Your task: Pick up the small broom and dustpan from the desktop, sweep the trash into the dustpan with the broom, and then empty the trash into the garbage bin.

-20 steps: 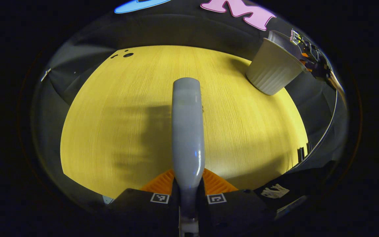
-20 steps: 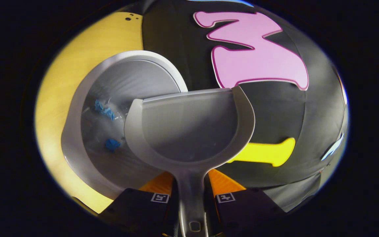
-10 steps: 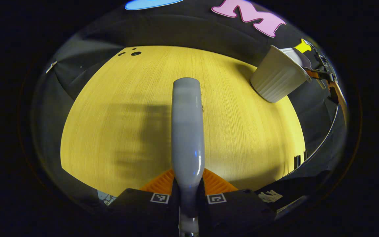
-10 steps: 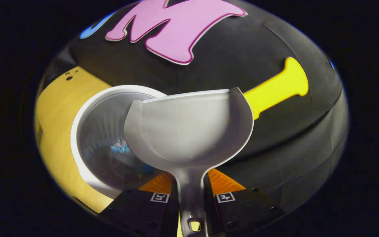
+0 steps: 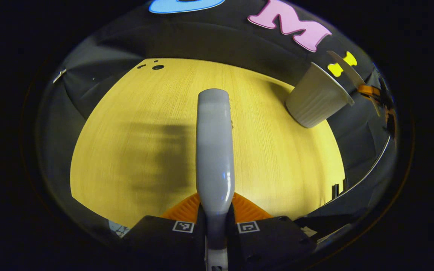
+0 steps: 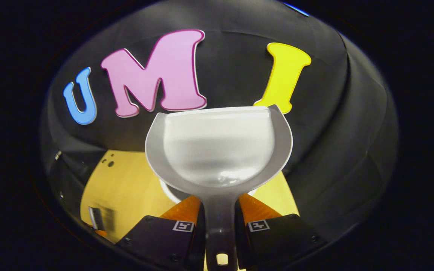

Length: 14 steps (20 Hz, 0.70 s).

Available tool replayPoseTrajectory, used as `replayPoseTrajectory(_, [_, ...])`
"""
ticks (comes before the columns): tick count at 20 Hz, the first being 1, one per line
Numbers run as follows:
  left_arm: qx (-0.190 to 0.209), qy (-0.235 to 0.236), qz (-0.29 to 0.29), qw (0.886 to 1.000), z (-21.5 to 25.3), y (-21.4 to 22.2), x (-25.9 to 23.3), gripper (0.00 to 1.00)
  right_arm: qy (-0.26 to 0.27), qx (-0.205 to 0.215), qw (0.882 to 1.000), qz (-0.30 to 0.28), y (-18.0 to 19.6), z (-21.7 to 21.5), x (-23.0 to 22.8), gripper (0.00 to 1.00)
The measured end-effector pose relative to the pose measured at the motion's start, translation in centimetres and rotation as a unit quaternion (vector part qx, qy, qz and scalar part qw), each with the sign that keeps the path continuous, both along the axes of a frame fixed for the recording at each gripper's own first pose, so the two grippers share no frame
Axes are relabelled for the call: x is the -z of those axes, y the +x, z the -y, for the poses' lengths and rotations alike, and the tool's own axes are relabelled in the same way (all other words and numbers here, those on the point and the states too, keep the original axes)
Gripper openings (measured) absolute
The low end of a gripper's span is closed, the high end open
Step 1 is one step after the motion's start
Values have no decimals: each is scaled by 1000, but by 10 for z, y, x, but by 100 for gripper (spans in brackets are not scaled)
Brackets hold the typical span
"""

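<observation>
Dustpan, grey plastic scoop (image 6: 219, 146), clamped at its handle by right gripper (image 6: 220, 222), held level above white ribbed garbage bin (image 5: 315, 99), apparently emptied. Left gripper (image 5: 215, 222) grips grey broom handle (image 5: 214, 146), parked well clear of bin over yellow desktop (image 5: 126, 124).

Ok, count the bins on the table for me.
1. The white ribbed bin stands at the table's far right in the left gripper view; the dustpan hides most of it in the right gripper view.

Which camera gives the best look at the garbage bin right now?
The left gripper view: the garbage bin shows its ribbed side and rim on the desk. The right gripper view shows a sliver of rim behind the dustpan.
</observation>
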State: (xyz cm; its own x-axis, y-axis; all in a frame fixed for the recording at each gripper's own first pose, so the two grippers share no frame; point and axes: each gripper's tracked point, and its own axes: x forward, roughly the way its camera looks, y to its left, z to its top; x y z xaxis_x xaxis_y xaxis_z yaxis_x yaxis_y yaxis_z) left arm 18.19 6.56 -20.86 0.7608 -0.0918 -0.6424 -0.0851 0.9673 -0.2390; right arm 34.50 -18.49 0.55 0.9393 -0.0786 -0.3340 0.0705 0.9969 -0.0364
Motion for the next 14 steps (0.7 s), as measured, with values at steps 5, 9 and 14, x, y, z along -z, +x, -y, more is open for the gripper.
replayPoseTrajectory(5, [4,30,18,999,-20,-5,-4,27,35,-42,999,-6,-62,-83,12,37])
replayPoseTrajectory(9, [4,24,16,1000,-30,-13,7,28,72,-89,992,-44,-96,-163,50,37])
replayPoseTrajectory(14, [-4,37,8,999,-56,-12,23,24,93,-119,985,-85,-130,-229,127,37])
